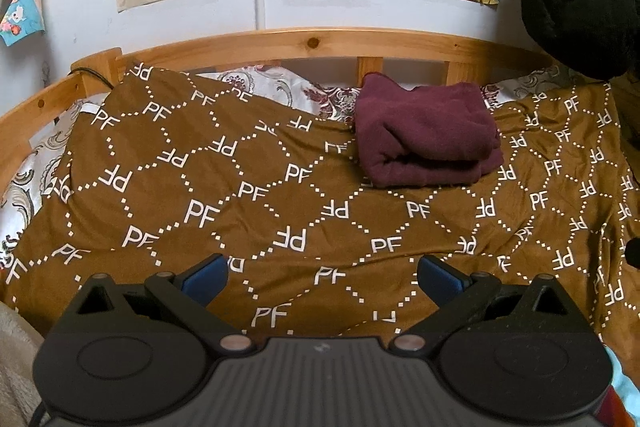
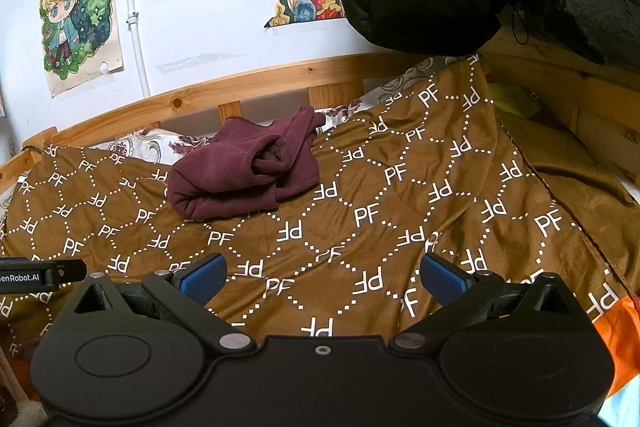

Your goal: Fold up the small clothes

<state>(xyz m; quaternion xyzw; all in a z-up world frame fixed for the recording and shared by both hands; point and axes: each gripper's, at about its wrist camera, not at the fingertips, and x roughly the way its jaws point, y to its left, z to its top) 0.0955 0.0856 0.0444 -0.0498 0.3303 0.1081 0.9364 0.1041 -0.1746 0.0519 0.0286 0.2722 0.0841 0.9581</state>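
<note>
Maroon garment (image 1: 426,131) lies bundled on the brown coverlet (image 1: 240,195) near the wooden rail (image 1: 304,45) — folding appears complete; left gripper (image 1: 322,277) and right gripper (image 2: 322,275) both empty, jaws apart — next, inspect or withdraw

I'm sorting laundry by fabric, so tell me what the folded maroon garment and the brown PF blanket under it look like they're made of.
The maroon garment looks like fleece or a soft knit: matte, slightly fuzzy, with thick rounded folds. The brown blanket seems a thin, smooth woven fabric, perhaps a synthetic with a faint sheen, creasing finely, its white pattern printed on. Neither can be confirmed by sight.
</note>
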